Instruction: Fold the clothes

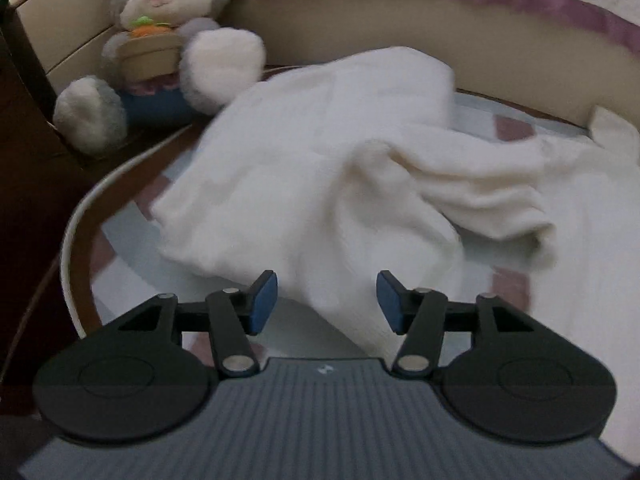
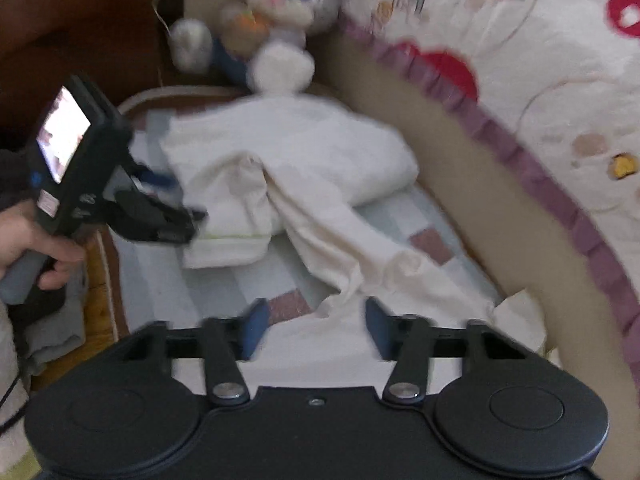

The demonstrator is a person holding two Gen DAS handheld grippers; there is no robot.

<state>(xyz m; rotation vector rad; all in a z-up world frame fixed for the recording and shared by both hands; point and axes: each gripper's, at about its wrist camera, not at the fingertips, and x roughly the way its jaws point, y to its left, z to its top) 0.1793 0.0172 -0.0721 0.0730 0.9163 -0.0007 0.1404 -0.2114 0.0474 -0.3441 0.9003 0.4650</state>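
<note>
**A:** Far left, right wrist view?

**B:** Bare hand (image 2: 24, 248) wrapped round the grip of the black handheld left gripper (image 2: 192, 220), small lit screen on its back; tips close beside the near edge of the cream-white crumpled fabric garment (image 2: 288, 160). Too blurred there to tell contact. From its own camera, left gripper (image 1: 326, 300) with blue-padded fingers (image 1: 264, 300) spread wide, nothing pinched, a flap of the garment (image 1: 320, 168) lying between and just beyond them.

**B:** Centre?

**A:** Garment heaped and partly folded on the pale blue and mauve checked bed sheet (image 2: 224, 276), one long twisted sleeve trailing toward the camera. Behind, propped up, a grey-and-white plush rabbit toy (image 1: 168, 36) clutching an orange carrot.

**A:** Right?

**B:** Right gripper (image 2: 312, 328), fingers (image 2: 376, 328) wide apart, empty, hanging over the sleeve end. Beyond, a beige padded bed rail (image 2: 460, 184) edged with purple-trimmed patterned bedding (image 2: 552, 60).
</note>
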